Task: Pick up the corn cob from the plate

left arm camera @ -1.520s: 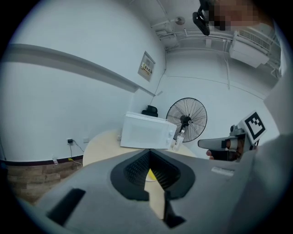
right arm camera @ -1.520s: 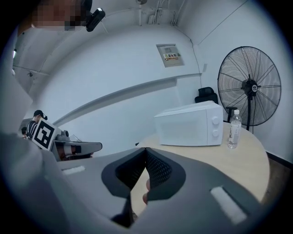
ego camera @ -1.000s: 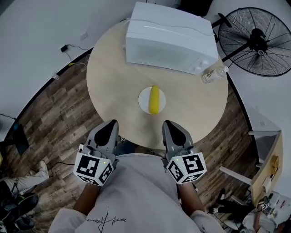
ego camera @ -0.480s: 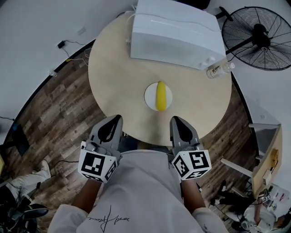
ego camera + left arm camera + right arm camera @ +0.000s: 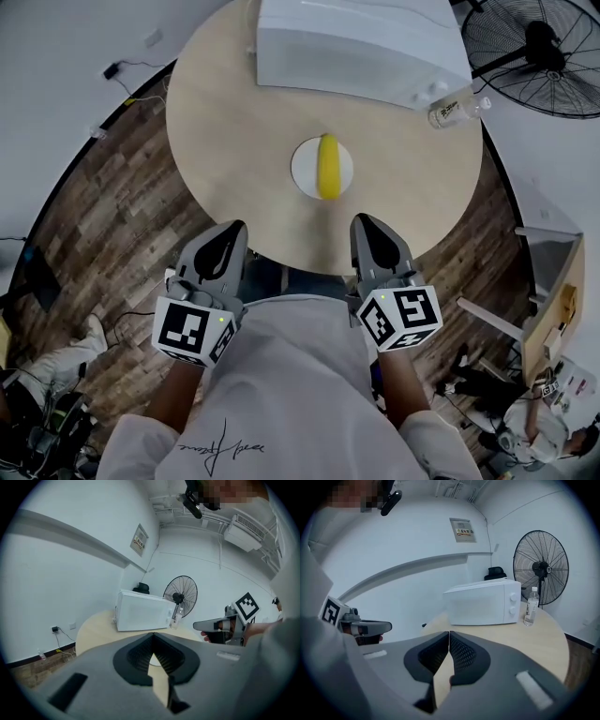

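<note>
A small white plate (image 5: 302, 169) sits near the middle of the round table (image 5: 225, 141). It holds one thing, the yellow corn cob (image 5: 327, 166), which lies flat a little right of the plate's centre. The cob's long axis runs from the person's side toward the white microwave (image 5: 361, 37) at the far edge, spanning the plate almost rim to rim. The left gripper (image 5: 230, 236) and right gripper (image 5: 367, 232) hang over the near table edge, well apart from the plate. Each has its jaws pressed together on nothing.
</note>
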{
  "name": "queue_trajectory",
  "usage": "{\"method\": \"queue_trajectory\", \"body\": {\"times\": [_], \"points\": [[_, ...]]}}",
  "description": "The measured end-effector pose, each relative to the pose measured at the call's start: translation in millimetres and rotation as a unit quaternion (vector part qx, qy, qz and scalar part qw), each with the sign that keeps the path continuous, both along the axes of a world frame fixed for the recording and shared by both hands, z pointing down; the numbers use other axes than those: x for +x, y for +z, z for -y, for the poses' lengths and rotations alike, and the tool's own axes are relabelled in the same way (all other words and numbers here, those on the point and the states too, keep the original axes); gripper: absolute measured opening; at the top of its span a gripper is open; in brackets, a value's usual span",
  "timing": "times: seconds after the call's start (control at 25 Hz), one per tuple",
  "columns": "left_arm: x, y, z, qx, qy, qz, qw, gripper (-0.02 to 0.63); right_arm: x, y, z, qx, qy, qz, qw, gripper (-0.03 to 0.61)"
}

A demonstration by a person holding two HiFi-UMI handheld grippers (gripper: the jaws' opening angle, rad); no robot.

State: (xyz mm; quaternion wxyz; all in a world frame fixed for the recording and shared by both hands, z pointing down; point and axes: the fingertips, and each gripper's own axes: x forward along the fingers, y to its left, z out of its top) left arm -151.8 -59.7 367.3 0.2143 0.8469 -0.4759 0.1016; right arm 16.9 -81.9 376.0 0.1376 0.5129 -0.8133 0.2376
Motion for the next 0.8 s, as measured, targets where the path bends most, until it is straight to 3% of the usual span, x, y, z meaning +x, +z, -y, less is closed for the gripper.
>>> {"method": "queue_trajectory", "body": {"times": [0.36, 0.52, 0.8], "points": [[24.3, -1.6, 11.3, -0.004, 0.001, 0.000, 1.0000, -0.009, 6.8, 19.6, 15.5, -0.026, 0.001, 0.053, 0.998, 0.020], [30.5, 4.5, 15.5, -0.016, 0.002, -0.014, 0.9998, -0.009, 9.4, 29.3, 20.7, -0.034, 0.010, 0.053, 0.998, 0.020], [39.6, 11.7, 15.7, -0.018, 0.019, 0.011, 0.9996, -0.009, 4.3, 50.7, 27.8, -0.064, 0.004, 0.058, 0.996, 0.023]]}}
